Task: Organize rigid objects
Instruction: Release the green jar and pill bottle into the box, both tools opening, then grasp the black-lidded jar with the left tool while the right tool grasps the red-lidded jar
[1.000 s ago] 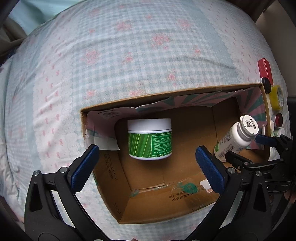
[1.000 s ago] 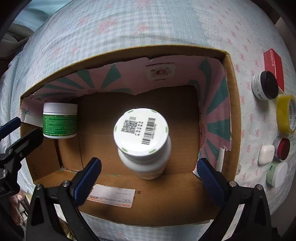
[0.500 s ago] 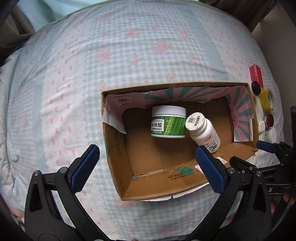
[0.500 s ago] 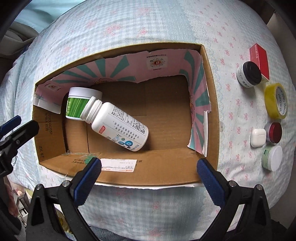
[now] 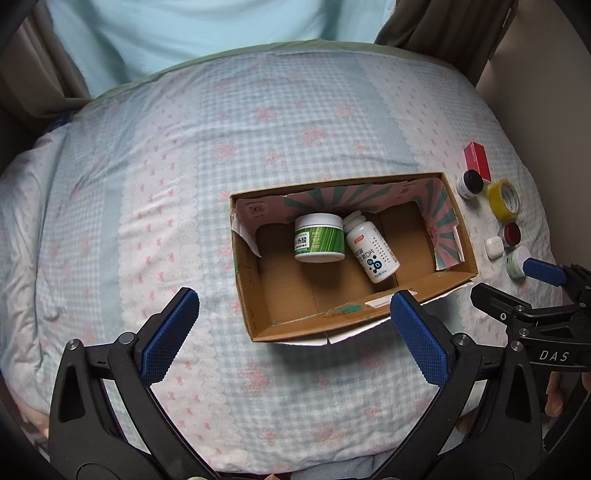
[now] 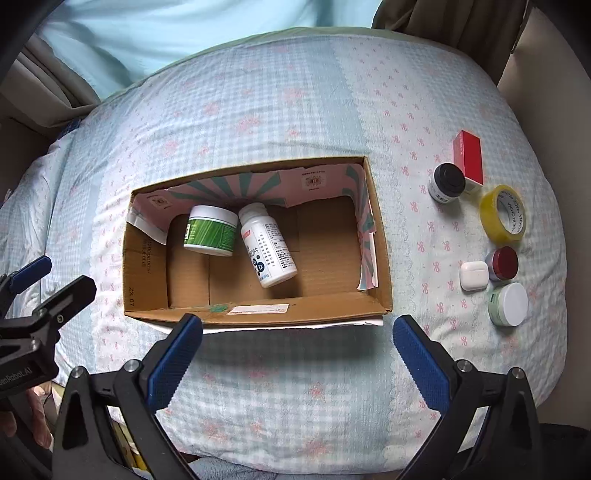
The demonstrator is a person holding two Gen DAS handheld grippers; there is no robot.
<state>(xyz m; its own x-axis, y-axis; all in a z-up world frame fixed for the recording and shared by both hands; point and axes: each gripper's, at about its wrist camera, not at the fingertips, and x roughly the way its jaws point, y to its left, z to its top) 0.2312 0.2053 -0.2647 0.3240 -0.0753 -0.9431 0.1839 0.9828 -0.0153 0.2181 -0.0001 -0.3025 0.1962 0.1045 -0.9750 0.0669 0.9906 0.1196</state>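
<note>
An open cardboard box [image 5: 458, 236] [image 6: 376, 258] sits on the bed. Inside it a green-labelled white jar [image 5: 319, 238] [image 6: 211, 230] stands and a white pill bottle [image 5: 370, 249] [image 6: 267, 250] lies on its side beside it. My left gripper [image 5: 293, 332] is open and empty, held above the bed in front of the box. My right gripper [image 6: 297, 354] is open and empty, also in front of the box. Loose items lie right of the box: a red box [image 6: 468, 157], a black-lidded jar [image 6: 446, 182], a yellow tape roll [image 6: 503, 214], a red-lidded jar [image 6: 501, 263], a white earbud case [image 6: 474, 276], a pale green jar [image 6: 509, 304].
The bed has a light blue checked quilt [image 5: 166, 184] with pink flowers. A pale blue headboard or wall [image 6: 184, 33] is behind it. Dark curtain [image 5: 443, 33] hangs at the back right. The right gripper's body shows at the right of the left wrist view [image 5: 535, 291].
The right gripper let go of the white pill bottle, which now lies in the box beside the green jar. Both grippers have pulled back and up from the box.
</note>
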